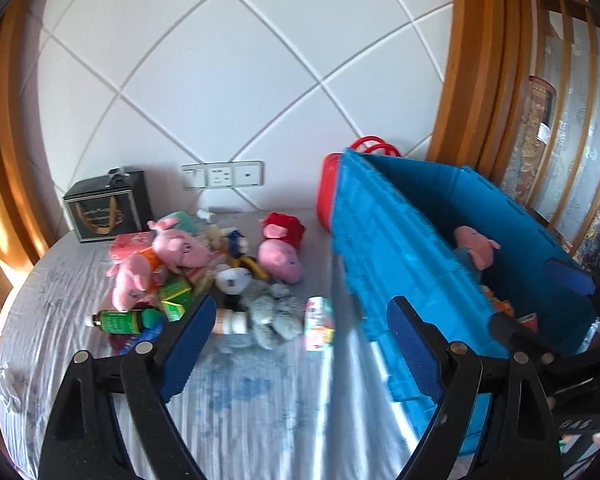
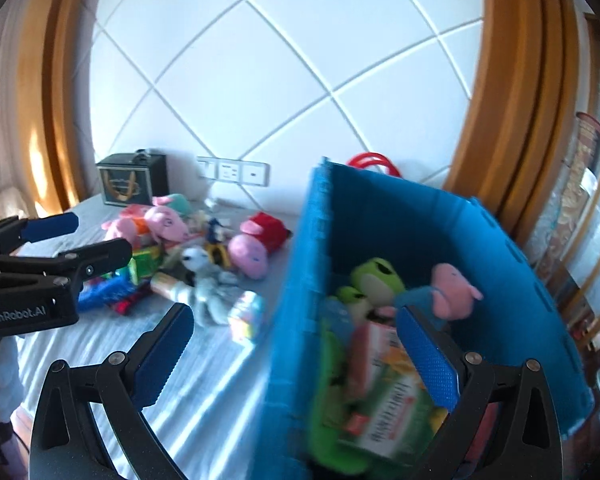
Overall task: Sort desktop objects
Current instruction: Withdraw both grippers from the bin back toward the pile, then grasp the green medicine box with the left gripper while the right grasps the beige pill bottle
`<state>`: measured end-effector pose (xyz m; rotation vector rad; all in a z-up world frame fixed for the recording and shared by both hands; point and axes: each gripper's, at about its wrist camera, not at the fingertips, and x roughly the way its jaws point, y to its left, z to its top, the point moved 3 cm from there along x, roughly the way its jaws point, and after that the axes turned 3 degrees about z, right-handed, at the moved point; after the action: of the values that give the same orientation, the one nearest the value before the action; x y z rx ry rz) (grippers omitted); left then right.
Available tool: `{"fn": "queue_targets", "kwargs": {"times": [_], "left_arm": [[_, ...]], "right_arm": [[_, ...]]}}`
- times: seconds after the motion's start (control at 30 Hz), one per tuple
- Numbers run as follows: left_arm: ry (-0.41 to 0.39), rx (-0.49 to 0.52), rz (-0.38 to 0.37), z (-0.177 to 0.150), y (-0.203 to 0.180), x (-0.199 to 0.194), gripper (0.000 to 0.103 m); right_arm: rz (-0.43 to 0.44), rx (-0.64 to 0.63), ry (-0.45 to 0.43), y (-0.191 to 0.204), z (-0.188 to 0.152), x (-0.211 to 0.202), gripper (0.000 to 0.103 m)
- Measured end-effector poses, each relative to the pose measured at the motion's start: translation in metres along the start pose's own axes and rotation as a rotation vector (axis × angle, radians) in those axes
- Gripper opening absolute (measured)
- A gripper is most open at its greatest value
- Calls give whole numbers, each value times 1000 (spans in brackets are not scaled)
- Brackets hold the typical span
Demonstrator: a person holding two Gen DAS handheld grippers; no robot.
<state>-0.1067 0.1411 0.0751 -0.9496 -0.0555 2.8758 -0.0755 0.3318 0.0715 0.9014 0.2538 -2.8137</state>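
Observation:
A blue plastic crate (image 1: 380,248) (image 2: 296,280) stands on the right of the table. It holds a pink pig plush (image 2: 454,290), a green frog plush (image 2: 374,276) and snack packets (image 2: 384,408). A pile of toys lies on the left: pink pig plushes (image 1: 168,256) (image 2: 248,254), a grey plush (image 1: 274,314) (image 2: 212,292), a green bottle (image 1: 120,322) and a small colourful carton (image 1: 319,322) (image 2: 246,316). My left gripper (image 1: 300,344) is open and empty, in front of the pile. My right gripper (image 2: 296,360) is open and empty, straddling the crate's near wall.
A black gift box (image 1: 108,206) stands at the back left by the wall sockets (image 1: 222,174). A red bag (image 1: 328,188) sits behind the crate. The table has a light striped cloth (image 1: 260,400). Wooden framing (image 1: 472,60) rises on the right.

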Motion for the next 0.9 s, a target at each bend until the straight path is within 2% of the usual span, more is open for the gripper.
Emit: {"fn": "queue_targets", "kwargs": {"times": [0.27, 0.47, 0.67, 0.9], "left_arm": [[4, -85, 135, -19, 123, 21, 88], [77, -133, 231, -43, 197, 54, 88], [176, -173, 252, -67, 228, 93, 88], [242, -183, 220, -65, 227, 144, 88]], "right_arm": [[99, -16, 4, 78, 19, 38, 103], [156, 22, 58, 113, 14, 87, 103], [176, 54, 164, 130, -3, 142, 103], [139, 73, 257, 130, -18, 198, 103]]}}
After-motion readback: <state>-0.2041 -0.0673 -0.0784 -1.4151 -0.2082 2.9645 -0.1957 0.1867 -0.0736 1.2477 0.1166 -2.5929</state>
